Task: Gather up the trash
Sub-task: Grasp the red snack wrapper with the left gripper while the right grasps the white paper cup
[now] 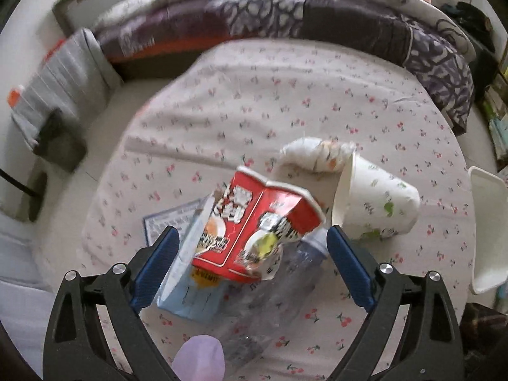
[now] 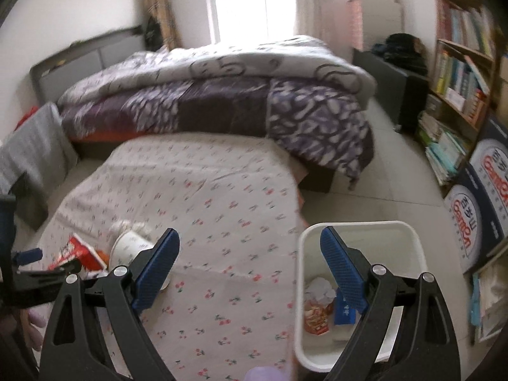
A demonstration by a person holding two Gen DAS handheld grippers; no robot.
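Both grippers stand wide open and hold nothing. Left gripper point(image 1: 250, 241) hangs over a crushed red carton point(image 1: 254, 225) lying on the cherry-print sheet point(image 1: 254, 95) with a paper cup point(image 1: 377, 203), a clear bottle point(image 1: 285, 285) and a crumpled wrapper point(image 1: 317, 155). Right gripper point(image 2: 249, 247) hangs between sheet and white bin point(image 2: 358, 231), which holds wrappers.

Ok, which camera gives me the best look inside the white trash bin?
The right wrist view. It looks down into the white trash bin, showing its whole rim and wrappers on the bottom, partly behind one blue finger. The left wrist view catches only a sliver of the bin's rim at its right edge, nothing of the inside.
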